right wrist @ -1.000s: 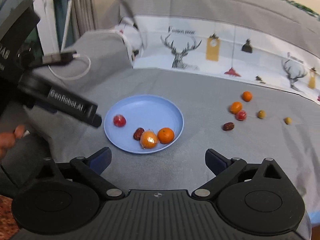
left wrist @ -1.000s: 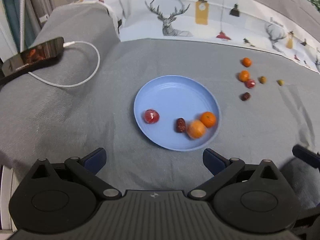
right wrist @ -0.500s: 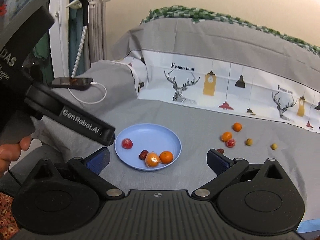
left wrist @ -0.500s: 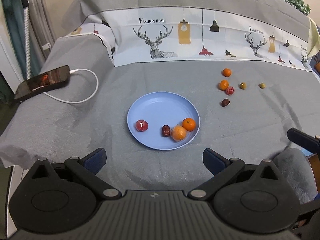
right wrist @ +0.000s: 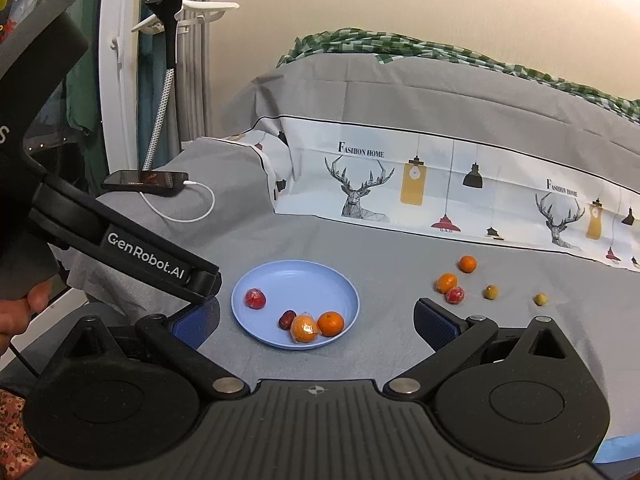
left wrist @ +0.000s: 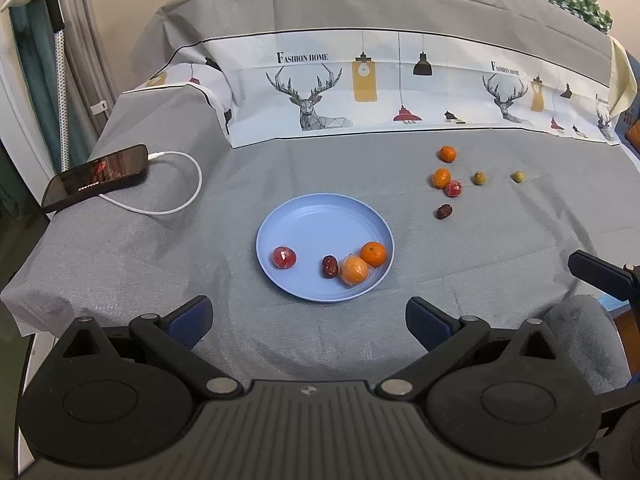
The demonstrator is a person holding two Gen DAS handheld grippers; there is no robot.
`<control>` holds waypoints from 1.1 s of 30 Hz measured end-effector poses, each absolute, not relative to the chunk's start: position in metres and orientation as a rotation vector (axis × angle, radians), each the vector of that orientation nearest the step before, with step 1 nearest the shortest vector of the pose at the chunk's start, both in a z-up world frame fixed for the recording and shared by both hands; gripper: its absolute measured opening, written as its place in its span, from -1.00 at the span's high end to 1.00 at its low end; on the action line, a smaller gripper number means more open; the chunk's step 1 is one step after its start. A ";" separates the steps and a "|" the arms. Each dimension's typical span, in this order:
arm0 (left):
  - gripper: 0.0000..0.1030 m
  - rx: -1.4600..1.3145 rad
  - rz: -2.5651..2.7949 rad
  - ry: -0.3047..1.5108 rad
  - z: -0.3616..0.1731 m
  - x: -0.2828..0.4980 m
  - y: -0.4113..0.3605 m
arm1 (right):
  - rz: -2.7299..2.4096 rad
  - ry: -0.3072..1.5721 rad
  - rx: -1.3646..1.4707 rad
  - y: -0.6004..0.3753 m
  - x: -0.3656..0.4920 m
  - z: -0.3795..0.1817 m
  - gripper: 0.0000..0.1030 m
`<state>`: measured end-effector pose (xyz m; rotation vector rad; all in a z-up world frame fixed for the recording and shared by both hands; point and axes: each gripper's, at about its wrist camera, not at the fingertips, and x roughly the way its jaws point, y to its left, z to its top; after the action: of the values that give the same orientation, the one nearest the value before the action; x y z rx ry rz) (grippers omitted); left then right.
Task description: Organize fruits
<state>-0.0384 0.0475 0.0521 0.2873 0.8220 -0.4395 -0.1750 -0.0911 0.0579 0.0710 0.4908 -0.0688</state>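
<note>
The blue plate (left wrist: pixel 325 216) lies on the grey cloth (left wrist: pixel 120 256), just beyond the left gripper (left wrist: pixel 308 316) and centred between its jaws, which stand wide apart and hold nothing. On the plate's near side sit a wrapped red fruit (left wrist: pixel 284 257), a dark date (left wrist: pixel 330 267), a wrapped orange (left wrist: pixel 354 270) and a bare orange (left wrist: pixel 373 254); the two oranges touch. The right gripper (right wrist: pixel 316 322) is also spread wide and empty, with the plate (right wrist: pixel 296 276) between its jaws and beyond them. To the far right, well apart from the plate, six loose fruits lie on the cloth: a far orange (left wrist: pixel 447 154), a nearer orange (left wrist: pixel 441 178) touching a red fruit (left wrist: pixel 454 189), a second date (left wrist: pixel 444 211), and two olives (left wrist: pixel 479 178) (left wrist: pixel 518 176).

Compared with a second ago both grippers have pulled back and risen: the plate looks smaller and farther off, and more of the room shows. The fruits have not shifted.

The cloth covers a table or bed, I cannot tell which. At the far side a white band with deer and lamps (left wrist: pixel 360 92) runs across a raised grey mound. At far left a phone (left wrist: pixel 98 176) lies plugged into a white cable (left wrist: pixel 188 196). In the right wrist view a hand (right wrist: pixel 24 312) holds the left gripper's handle
</note>
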 end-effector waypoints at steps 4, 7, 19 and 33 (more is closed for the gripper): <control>-0.99 0.286 -0.437 0.827 0.052 -0.038 0.048 | -0.069 0.496 0.076 -0.089 -0.173 0.056 -0.99; -0.99 0.287 -0.435 0.832 0.050 -0.035 0.048 | -0.067 0.500 0.078 -0.089 -0.172 0.055 -0.99; -0.99 0.286 -0.418 0.859 0.041 -0.024 0.049 | -0.054 0.522 0.084 -0.088 -0.161 0.050 -0.99; -0.99 0.279 -0.403 0.877 0.037 -0.005 0.042 | -0.065 0.541 0.156 -0.103 -0.148 0.036 -0.99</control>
<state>-0.0047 0.0416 0.0372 0.2794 0.8773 -0.4031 -0.1476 -0.1028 0.0365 0.1556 0.5413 -0.0654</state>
